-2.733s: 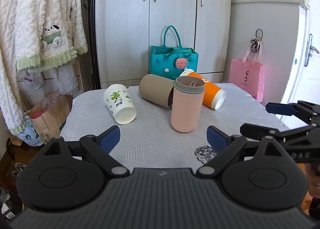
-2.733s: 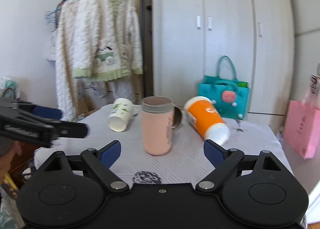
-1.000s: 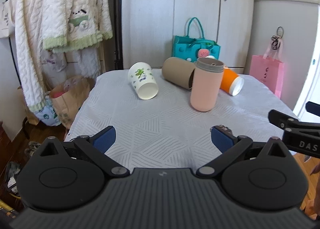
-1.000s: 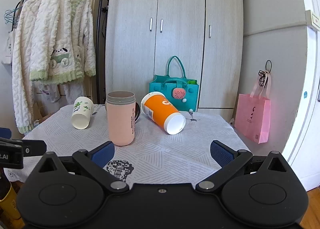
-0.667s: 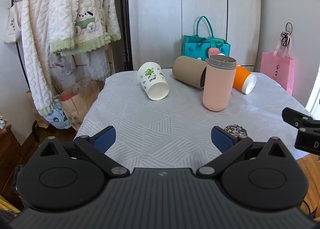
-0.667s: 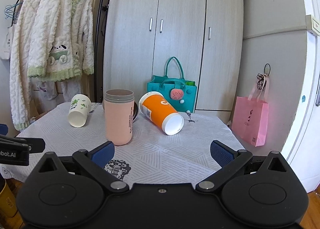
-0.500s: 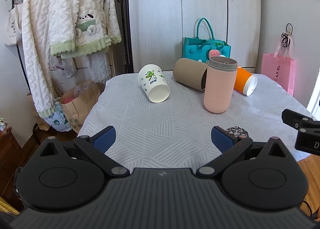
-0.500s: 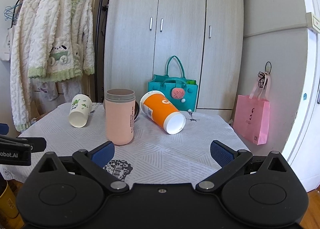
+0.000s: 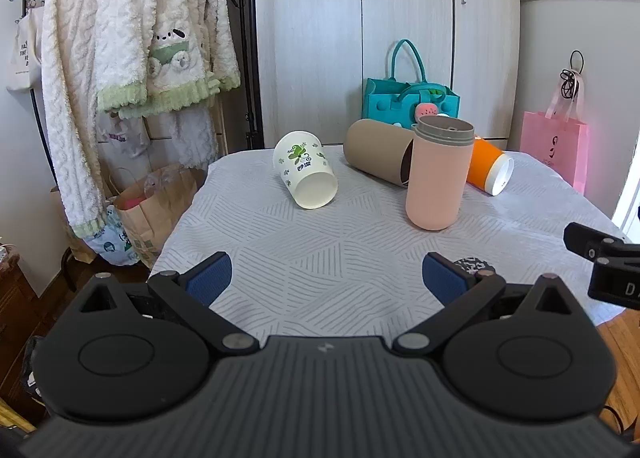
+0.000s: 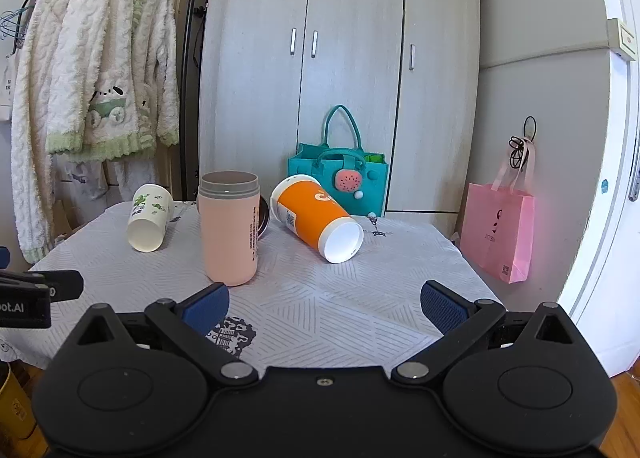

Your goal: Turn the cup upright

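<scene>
A pink cup (image 9: 438, 174) with a grey rim stands upright mid-table; it also shows in the right wrist view (image 10: 229, 227). A white cup with green prints (image 9: 305, 174) (image 10: 149, 216), a tan cup (image 9: 378, 152) and an orange cup (image 9: 486, 170) (image 10: 316, 217) lie on their sides. My left gripper (image 9: 326, 276) is open and empty over the table's near edge. My right gripper (image 10: 325, 306) is open and empty, near the front edge, and shows at the right of the left wrist view (image 9: 600, 262).
The table (image 9: 352, 258) has a white patterned cloth with a black logo (image 10: 230, 332). Behind it stand a teal bag (image 10: 340, 178) and a grey wardrobe (image 10: 340, 58). A pink bag (image 10: 500, 230) hangs right. Robes (image 9: 132, 38) and a paper bag (image 9: 154, 202) are left.
Both grippers have pulled back from the cups toward the table's near edge and stayed open. The cups have not moved.
</scene>
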